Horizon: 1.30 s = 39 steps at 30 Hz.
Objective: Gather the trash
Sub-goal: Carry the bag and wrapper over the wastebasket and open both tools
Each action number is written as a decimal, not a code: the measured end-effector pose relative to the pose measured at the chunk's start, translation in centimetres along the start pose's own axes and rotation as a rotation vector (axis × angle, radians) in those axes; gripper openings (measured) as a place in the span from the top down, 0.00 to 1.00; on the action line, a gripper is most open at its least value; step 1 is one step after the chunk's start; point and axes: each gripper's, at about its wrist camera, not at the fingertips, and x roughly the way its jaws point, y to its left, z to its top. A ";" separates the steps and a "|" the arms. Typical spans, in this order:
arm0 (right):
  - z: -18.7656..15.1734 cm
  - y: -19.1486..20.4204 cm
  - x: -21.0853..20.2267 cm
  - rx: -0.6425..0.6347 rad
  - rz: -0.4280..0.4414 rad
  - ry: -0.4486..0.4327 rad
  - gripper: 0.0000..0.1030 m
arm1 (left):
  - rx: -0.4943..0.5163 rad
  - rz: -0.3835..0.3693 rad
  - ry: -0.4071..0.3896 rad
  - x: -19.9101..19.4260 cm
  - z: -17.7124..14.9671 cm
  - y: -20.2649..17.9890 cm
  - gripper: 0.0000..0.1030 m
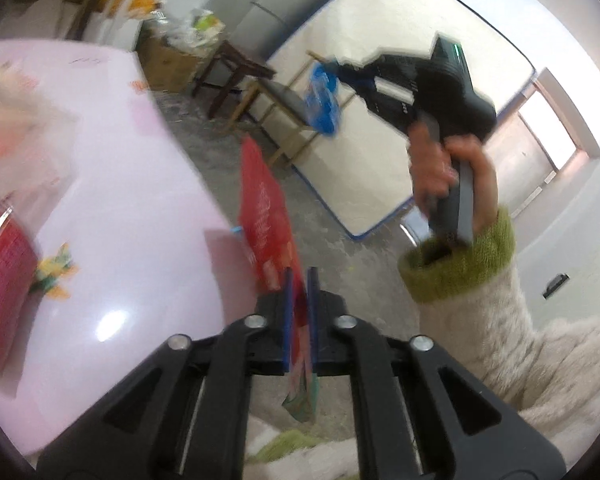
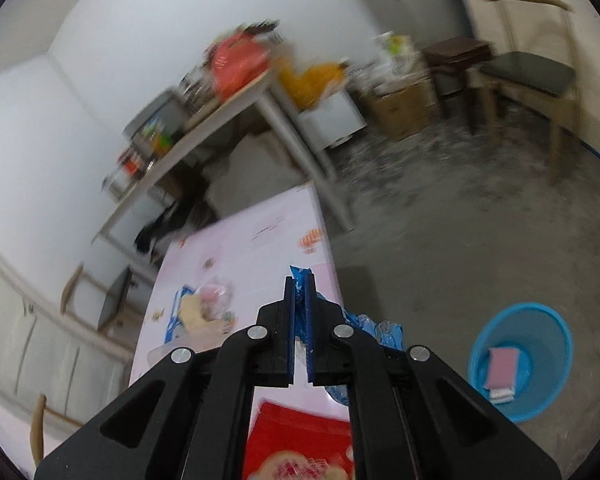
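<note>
two grippers each pinch a piece of trash. the left gripper (image 1: 299,280), low in the centre of its frame, is clamped on a red wrapper (image 1: 266,216) held up beside the pink tabletop (image 1: 132,184). the right gripper (image 2: 299,286), low in the centre of its own view, is closed on a crumpled blue plastic bag (image 2: 366,330) over the tabletop's edge. a blue bin (image 2: 540,324) stands on the floor at lower right, with a pink item inside.
</note>
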 end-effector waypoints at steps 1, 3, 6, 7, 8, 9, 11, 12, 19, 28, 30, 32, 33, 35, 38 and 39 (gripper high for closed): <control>-0.4 -1.4 -1.3 0.022 -0.018 -0.018 0.96 | 0.013 -0.010 0.008 0.4 0.5 -0.5 1.00; -1.4 -4.2 -3.6 0.070 -0.053 -0.048 0.96 | 0.041 -0.028 0.031 1.8 1.5 -1.4 1.00; -3.6 -8.9 -6.0 0.160 -0.111 -0.064 0.96 | 0.094 -0.042 0.066 4.5 3.0 -2.8 1.00; -4.5 -10.7 -6.5 0.200 -0.126 -0.062 0.96 | 0.102 -0.048 0.081 5.8 3.6 -3.2 1.00; -5.5 -12.2 -6.7 0.237 -0.138 -0.059 0.96 | 0.103 -0.061 0.096 6.8 4.0 -3.5 1.00; -6.2 -13.4 -6.8 0.264 -0.145 -0.056 0.96 | 0.103 -0.068 0.106 7.7 4.4 -3.7 1.00; -8.2 -16.7 -6.5 0.350 -0.156 -0.038 0.96 | 0.122 -0.078 0.142 10.3 5.4 -4.6 1.00; -8.9 -17.6 -6.2 0.379 -0.159 -0.032 0.96 | 0.128 -0.079 0.159 11.4 5.6 -5.0 1.00; -12.9 -26.5 -2.6 0.595 -0.211 -0.004 0.96 | 0.154 -0.034 0.344 22.6 7.3 -6.3 1.00; -13.0 -34.1 3.2 0.721 -0.259 -0.004 0.93 | 0.175 0.097 0.485 37.2 8.9 -5.7 0.96; -13.3 -36.0 4.4 0.759 -0.286 0.008 0.80 | 0.129 0.132 0.502 39.0 9.1 -4.8 0.75; -14.0 -37.3 4.9 0.788 -0.318 0.011 0.73 | 0.104 0.144 0.502 39.2 9.1 -4.3 0.73; -14.2 -37.6 5.1 0.790 -0.327 0.013 0.72 | 0.096 0.142 0.501 38.9 9.2 -4.2 0.73; -15.0 -38.1 5.4 0.798 -0.338 0.022 0.70 | 0.105 0.135 0.498 38.0 9.4 -4.3 0.67; -16.0 -37.9 5.2 0.788 -0.348 0.029 0.66 | 0.136 0.134 0.459 35.4 10.0 -4.7 0.62; -16.3 -37.9 5.1 0.785 -0.353 0.035 0.65 | 0.139 0.138 0.448 34.6 10.4 -4.8 0.61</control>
